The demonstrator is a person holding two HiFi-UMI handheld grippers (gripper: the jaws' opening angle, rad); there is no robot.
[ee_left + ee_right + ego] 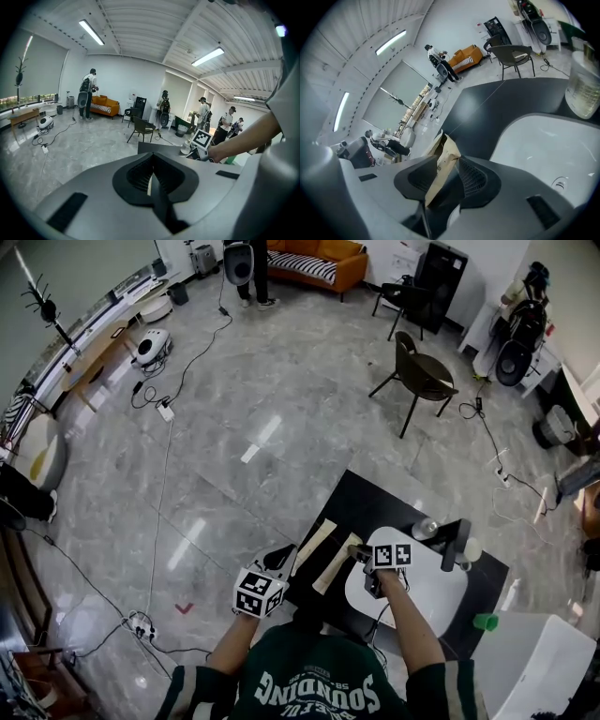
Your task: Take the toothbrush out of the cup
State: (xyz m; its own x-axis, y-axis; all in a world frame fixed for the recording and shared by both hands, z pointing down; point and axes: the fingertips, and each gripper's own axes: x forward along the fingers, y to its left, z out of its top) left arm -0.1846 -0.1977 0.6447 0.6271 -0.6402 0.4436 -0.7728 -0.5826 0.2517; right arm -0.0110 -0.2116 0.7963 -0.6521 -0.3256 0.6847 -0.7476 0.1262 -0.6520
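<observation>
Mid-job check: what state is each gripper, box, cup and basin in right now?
left gripper: jaws together, nothing seen held.
right gripper: jaws apart, kraft box standing loose between them.
other kraft box: lying flat on table.
glass cup: upright, contents unclear.
basin: empty.

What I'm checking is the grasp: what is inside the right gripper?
A brown paper packet stands between the jaws of the right gripper; the paper covers its contents.

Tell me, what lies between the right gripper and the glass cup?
Mostly the white sink, set in the black table; the right gripper view shows it.
</observation>
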